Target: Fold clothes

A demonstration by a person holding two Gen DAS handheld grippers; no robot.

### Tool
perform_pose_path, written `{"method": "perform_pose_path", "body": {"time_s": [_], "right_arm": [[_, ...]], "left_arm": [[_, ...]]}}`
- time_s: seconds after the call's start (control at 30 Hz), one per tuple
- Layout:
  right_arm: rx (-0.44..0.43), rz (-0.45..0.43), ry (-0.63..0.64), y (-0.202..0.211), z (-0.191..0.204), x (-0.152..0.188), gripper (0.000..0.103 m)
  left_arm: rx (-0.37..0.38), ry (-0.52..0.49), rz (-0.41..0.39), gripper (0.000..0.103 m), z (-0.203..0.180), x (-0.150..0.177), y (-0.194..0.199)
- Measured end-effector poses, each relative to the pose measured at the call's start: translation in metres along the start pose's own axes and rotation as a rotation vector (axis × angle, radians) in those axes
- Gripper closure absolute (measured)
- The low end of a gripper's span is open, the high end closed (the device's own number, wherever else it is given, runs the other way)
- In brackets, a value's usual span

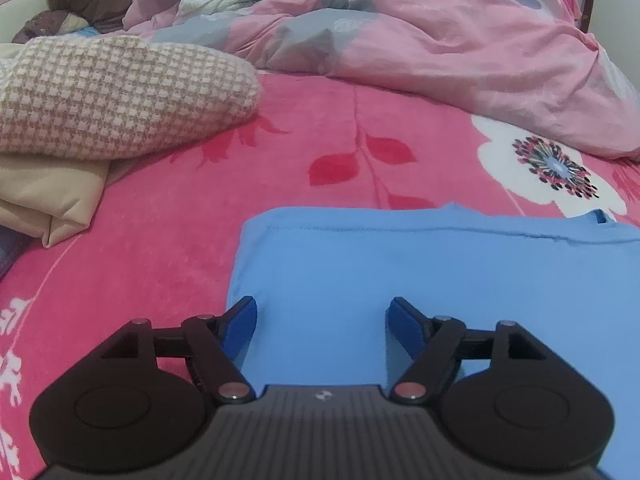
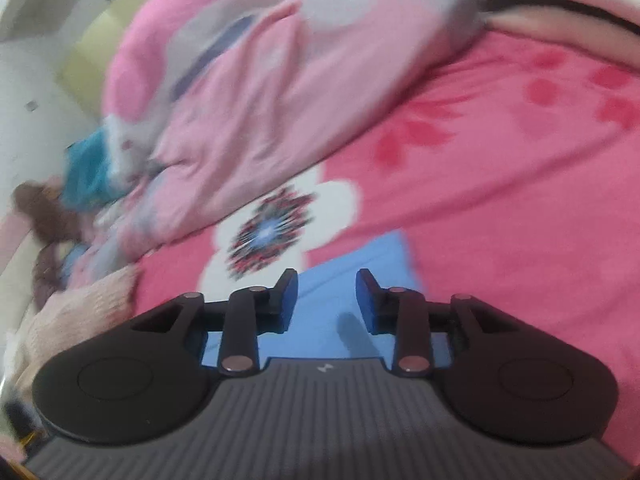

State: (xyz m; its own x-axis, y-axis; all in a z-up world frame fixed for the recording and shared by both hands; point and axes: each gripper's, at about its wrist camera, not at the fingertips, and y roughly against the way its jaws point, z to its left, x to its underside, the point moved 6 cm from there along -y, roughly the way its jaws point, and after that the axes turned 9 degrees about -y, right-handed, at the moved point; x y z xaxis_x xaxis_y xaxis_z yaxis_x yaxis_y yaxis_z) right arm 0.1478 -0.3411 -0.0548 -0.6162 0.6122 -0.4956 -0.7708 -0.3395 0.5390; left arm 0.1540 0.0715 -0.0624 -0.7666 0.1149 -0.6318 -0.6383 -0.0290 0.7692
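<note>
the blue garment [image 1: 420,280] lay flat on the bed [image 1: 168,248], on the pink flowered blanket, and it looked already folded at least once, with a straight stitched edge on the far side and a neat corner on the left. the left hand-held gripper [image 1: 321,312] hovered low over the near part of this garment, its two blue fingers [image 1: 242,326] wide apart and holding nothing. the right hand-held gripper [image 2: 327,286] was over the other end of the garment [image 2: 360,264], its fingers also apart and empty; this view was blurred, so i could not tell if it touched the cloth.

the step in hand seemed to be to take the near edge for one more fold. to do it well, both grippers should pinch the same edge, each near its own corner, and take all the layers together, not only the top one. then they should lift evenly and carry the edge to the far stitched edge, so that the corners meet. the blanket is soft, so a finger could catch it by mistake. the checked garment [image 1: 112,100] and the beige cloth [image 1: 48,200] at the left lay well apart and should not disturb
</note>
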Motion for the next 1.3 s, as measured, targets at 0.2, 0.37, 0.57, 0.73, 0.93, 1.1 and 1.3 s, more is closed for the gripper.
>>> {"method": "perform_pose_path", "body": {"time_s": [0.2, 0.37, 0.57, 0.73, 0.93, 1.1, 1.3], "right_arm": [[0.125, 0.013, 0.017, -0.035, -0.009, -0.013, 0.069], [0.28, -0.121, 0.128, -0.021, -0.007, -0.031, 0.068], [0.138, -0.087, 0.17, 0.015, 0.026, -0.002, 0.065], [0.022, -0.041, 0.143, 0.036, 0.053, 0.034, 0.057], [0.063, -0.01, 0.255, 0.038, 0.075, 0.084, 0.039], [0.132, -0.002, 0.381, 0.037, 0.079, 0.122, 0.021], [0.268, 0.002, 0.615, 0.026, 0.086, 0.163, 0.011]], "left_arm": [[-0.006, -0.006, 0.004, 0.027, -0.001, -0.001, -0.001], [-0.008, -0.012, 0.006, 0.026, -0.001, -0.001, -0.001], [-0.021, -0.021, 0.002, 0.024, -0.001, -0.001, -0.001], [-0.079, -0.041, -0.028, 0.024, 0.005, -0.002, 0.016], [-0.088, -0.051, -0.098, 0.024, 0.008, -0.002, 0.054], [0.003, -0.065, -0.102, 0.015, -0.011, 0.018, 0.074], [0.023, -0.098, -0.023, 0.014, -0.039, 0.051, 0.076]]}}
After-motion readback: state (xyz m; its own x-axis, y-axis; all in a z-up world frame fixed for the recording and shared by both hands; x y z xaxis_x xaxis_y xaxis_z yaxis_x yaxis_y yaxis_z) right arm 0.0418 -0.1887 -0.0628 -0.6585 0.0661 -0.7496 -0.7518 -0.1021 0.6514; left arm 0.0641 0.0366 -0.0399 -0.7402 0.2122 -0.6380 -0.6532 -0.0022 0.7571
